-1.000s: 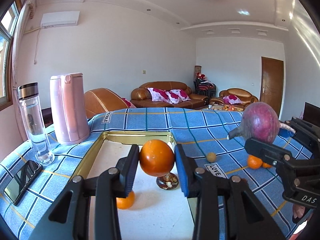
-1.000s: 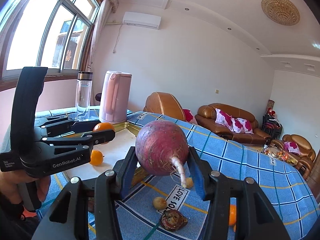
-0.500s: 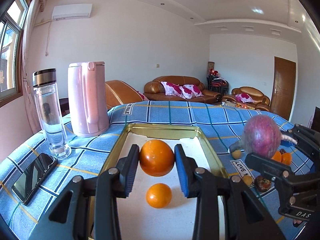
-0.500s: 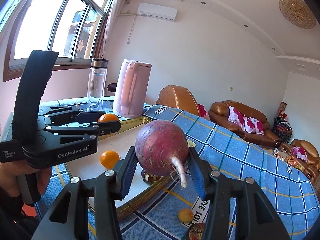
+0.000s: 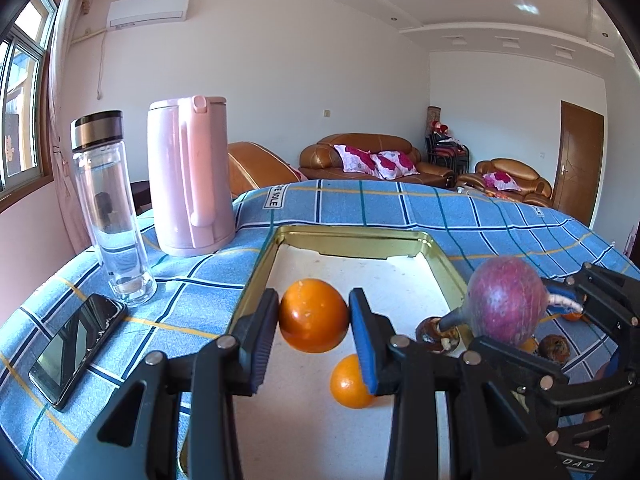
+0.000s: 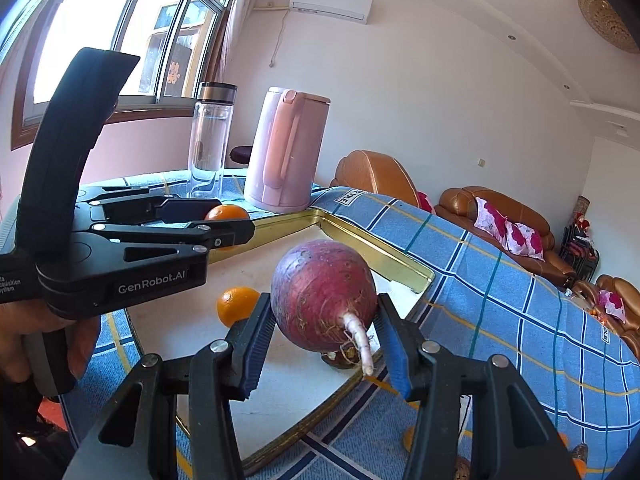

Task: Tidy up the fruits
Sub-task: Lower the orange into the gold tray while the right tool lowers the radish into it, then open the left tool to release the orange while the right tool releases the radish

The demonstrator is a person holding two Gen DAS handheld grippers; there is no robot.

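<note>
Left tongs (image 5: 314, 320) clamped on one large glossy orange (image 5: 313, 315), held over the tray (image 5: 352, 236). Right tongs (image 6: 325, 320) clamped on a round purple-red radish (image 6: 324, 294), white root tail pointing toward the camera, held above the tray's near right edge.

Tray: shallow, rectangular, brass-coloured metal rim, white floor. In it: one small orange (image 5: 349, 382) below the held one, and one dark brown shrivelled fruit (image 5: 434, 330) against the right rim. Two items lying in the tray.

Blue checked cloth (image 5: 400, 204) covers the table. On the cloth right of the tray: another dark wrinkled fruit (image 5: 554, 346) and bits of orange fruit, partly hidden behind the right tongs; count unclear.

Left of the tray: one black phone (image 5: 76, 346) lying flat, one clear bottle (image 5: 110, 208) with steel cap, one matte pink kettle (image 5: 188, 176), both upright.
</note>
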